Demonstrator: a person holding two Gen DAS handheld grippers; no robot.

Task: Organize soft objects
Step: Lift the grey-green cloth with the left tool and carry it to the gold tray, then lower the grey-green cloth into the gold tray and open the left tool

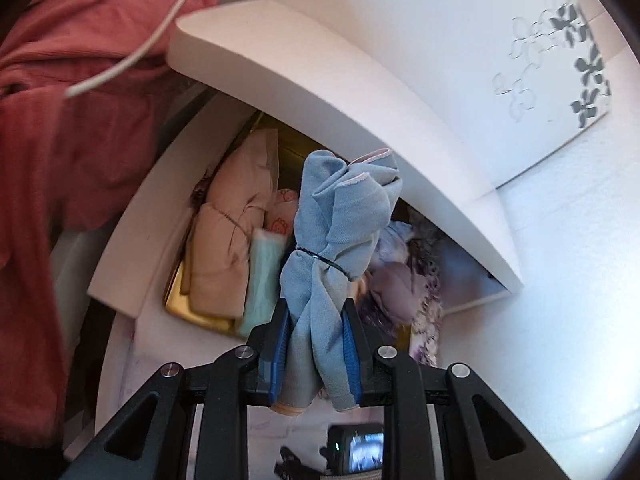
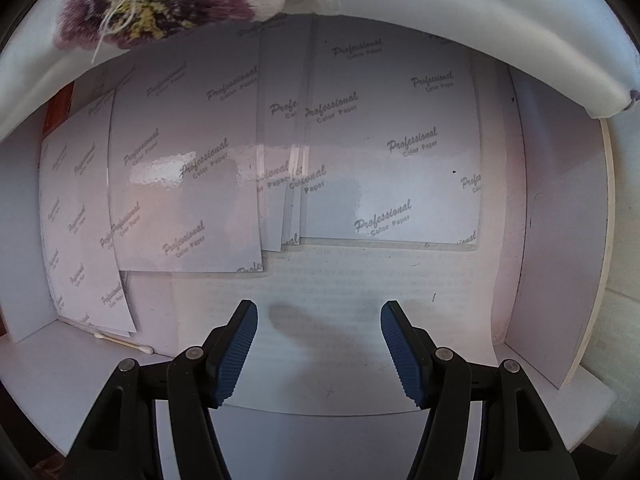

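Left gripper clamps blue bundle above half-filled drawer; right gripper wide, empty; stowing left.

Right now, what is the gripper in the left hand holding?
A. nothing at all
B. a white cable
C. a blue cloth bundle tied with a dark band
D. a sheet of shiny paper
C: in the left wrist view the left gripper is clamped on the blue cloth bundle, which has a dark band around its middle.
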